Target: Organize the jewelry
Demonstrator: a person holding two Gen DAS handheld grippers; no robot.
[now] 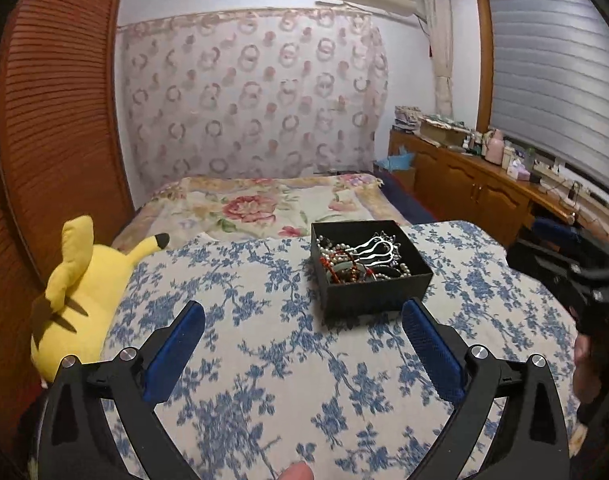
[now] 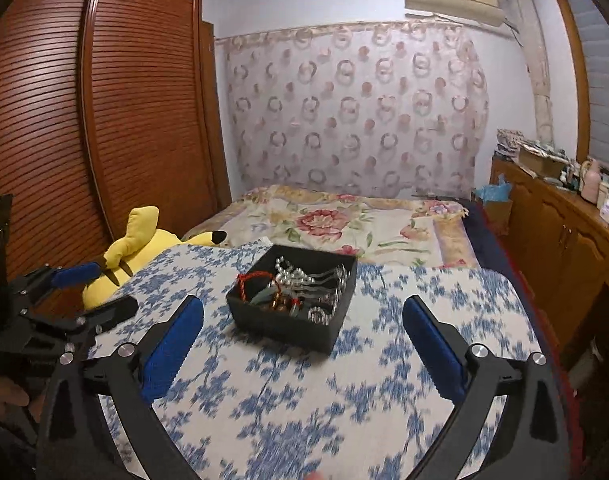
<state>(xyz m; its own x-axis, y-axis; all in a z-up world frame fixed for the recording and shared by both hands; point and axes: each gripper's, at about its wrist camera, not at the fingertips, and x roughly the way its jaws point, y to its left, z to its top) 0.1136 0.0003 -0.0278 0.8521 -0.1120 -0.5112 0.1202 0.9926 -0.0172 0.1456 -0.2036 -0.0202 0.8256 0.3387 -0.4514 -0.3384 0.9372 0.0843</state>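
Note:
A black open box [image 1: 378,290] sits on the blue-flowered cover [image 1: 264,360] of the bed. It holds a tangle of jewelry [image 1: 360,258]: pearl beads, silver hairpins, a red cord and a green piece. The same box [image 2: 280,326] and jewelry [image 2: 300,288] show in the right wrist view. My left gripper [image 1: 304,312] is open and empty, just short of the box, and shows at the left of the right wrist view [image 2: 92,288]. My right gripper [image 2: 303,308] is open and empty, with the box between and beyond its blue pads [image 2: 172,350]. It shows at the right edge of the left wrist view [image 1: 584,276].
A yellow plush toy [image 1: 80,292] lies at the bed's left edge by a brown slatted wardrobe [image 1: 56,120]. A floral blanket [image 1: 264,208] covers the far bed. A wooden cabinet [image 1: 472,188] with clutter stands to the right under the window.

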